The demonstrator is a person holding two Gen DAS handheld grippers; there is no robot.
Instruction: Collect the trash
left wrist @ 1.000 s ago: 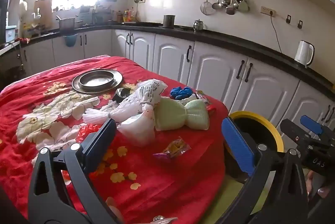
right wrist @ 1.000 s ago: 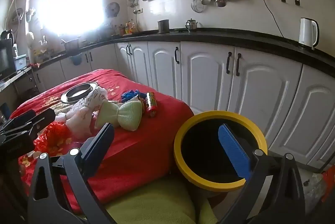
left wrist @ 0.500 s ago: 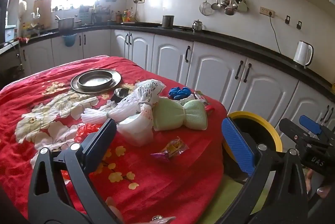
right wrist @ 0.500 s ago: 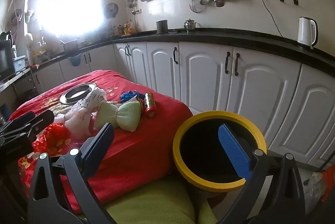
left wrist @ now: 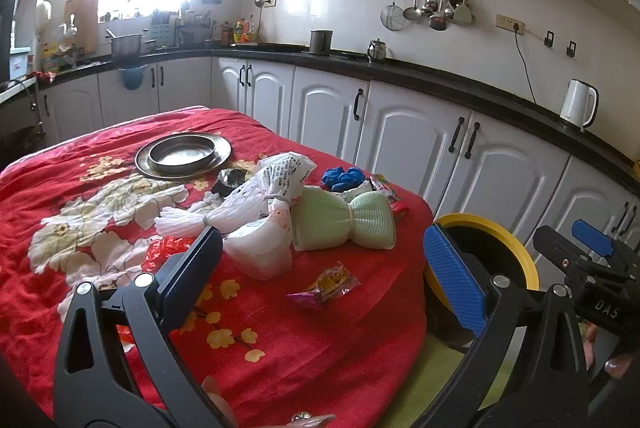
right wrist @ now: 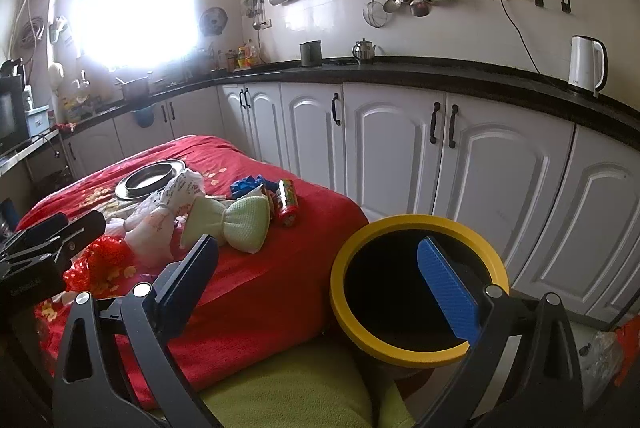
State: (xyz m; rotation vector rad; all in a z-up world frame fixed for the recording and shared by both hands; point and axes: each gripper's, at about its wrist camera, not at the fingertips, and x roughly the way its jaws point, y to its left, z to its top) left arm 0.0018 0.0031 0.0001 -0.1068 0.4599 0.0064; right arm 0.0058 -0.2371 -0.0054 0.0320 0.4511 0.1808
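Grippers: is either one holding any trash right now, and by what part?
Nothing is held. The left gripper and right gripper are both open with nothing between their fingers; the wrapper lies on the tablecloth.

bin mouth (right wrist: 416, 292) unobstructed, wrapper (left wrist: 326, 286) clear of clutter

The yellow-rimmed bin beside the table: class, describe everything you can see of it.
The bin is round, with a broad, smooth yellow rim that looks like plastic and a black inside too dark to show any contents. It stands upright and open, with no lid on it, just off the corner of the red tablecloth, in front of the white cabinets, and below table height. Its lower body is hidden. Nothing visibly touches the rim.
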